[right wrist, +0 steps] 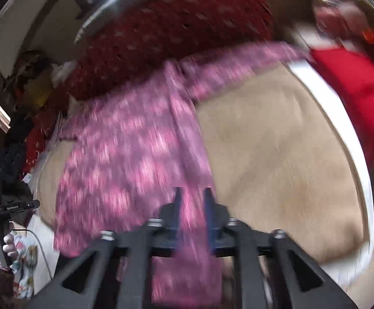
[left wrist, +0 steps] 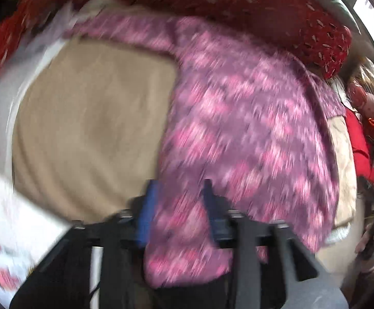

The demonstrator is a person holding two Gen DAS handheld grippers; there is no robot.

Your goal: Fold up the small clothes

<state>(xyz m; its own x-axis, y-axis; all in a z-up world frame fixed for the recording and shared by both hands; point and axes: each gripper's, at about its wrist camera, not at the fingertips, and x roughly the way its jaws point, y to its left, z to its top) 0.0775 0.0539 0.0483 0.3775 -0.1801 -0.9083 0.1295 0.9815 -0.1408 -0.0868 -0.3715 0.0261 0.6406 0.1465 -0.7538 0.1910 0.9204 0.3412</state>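
Two claws over soft pink-patterned garment on tan fleece.

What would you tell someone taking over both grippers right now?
Left gripper: jaws apart, pink patterned garment between them; no pinch visible through the blur.
Right gripper: the same, a narrower gap, the cloth passing between the fingers.
The garment lies spread on the beige cushion, its far edge against the dark red patterned pillow.
Done: the garment is laid out; no finished fold can be seen.
Left: regrip the near edge with both grippers and fold it.
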